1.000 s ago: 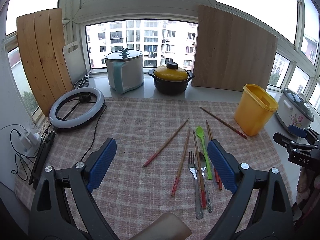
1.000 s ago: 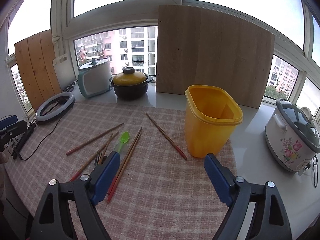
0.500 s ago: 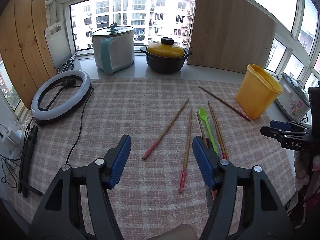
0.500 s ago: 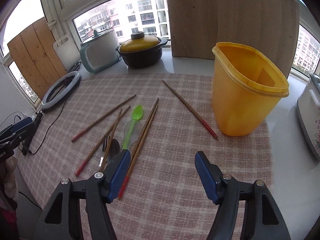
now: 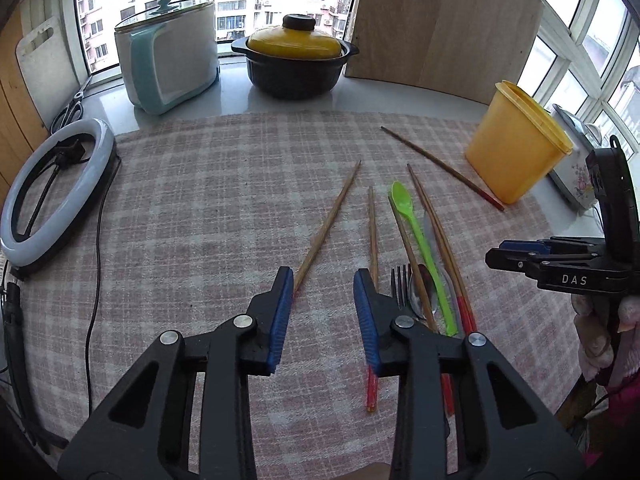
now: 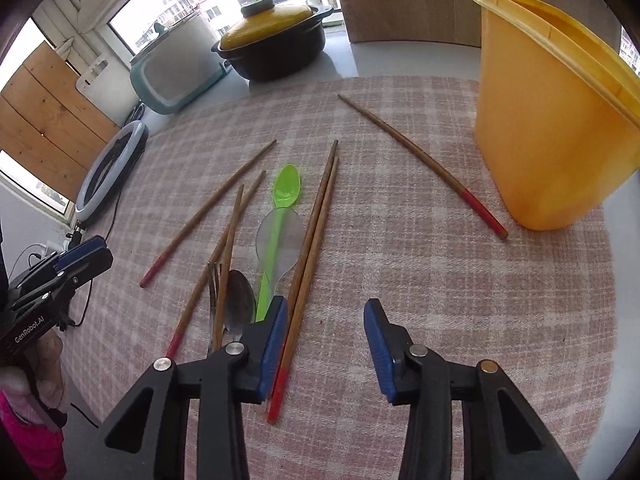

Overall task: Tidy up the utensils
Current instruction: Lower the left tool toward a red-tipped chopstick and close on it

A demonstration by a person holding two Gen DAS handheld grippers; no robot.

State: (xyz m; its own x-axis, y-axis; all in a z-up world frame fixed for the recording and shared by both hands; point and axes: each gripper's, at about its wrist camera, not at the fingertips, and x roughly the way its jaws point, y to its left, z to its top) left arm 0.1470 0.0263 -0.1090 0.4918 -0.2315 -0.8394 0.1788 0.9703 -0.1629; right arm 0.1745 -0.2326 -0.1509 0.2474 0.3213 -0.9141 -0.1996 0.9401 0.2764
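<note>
Several wooden chopsticks with red ends, a green plastic spoon [image 5: 416,222] [image 6: 280,216], a clear spoon [image 6: 290,240], a metal fork [image 5: 400,284] and a metal spoon [image 6: 239,300] lie scattered on the checked cloth [image 5: 200,208]. A yellow tub [image 5: 516,152] [image 6: 552,120] stands open at the right. My left gripper [image 5: 322,286] is open and empty, low over the cloth between two chopsticks [image 5: 328,224]. My right gripper [image 6: 326,318] is open and empty, with its left finger beside a pair of chopsticks [image 6: 312,248].
A black pot with yellow lid [image 5: 296,60], a teal and white cooker [image 5: 168,64] and a wooden board [image 5: 440,24] stand at the back. A ring light [image 5: 52,184] with cable lies at the left. A white rice cooker [image 5: 576,172] is behind the tub.
Both grippers have moved down and forward toward the utensils, and both have narrowed their jaws while staying open. The utensils have not moved.
</note>
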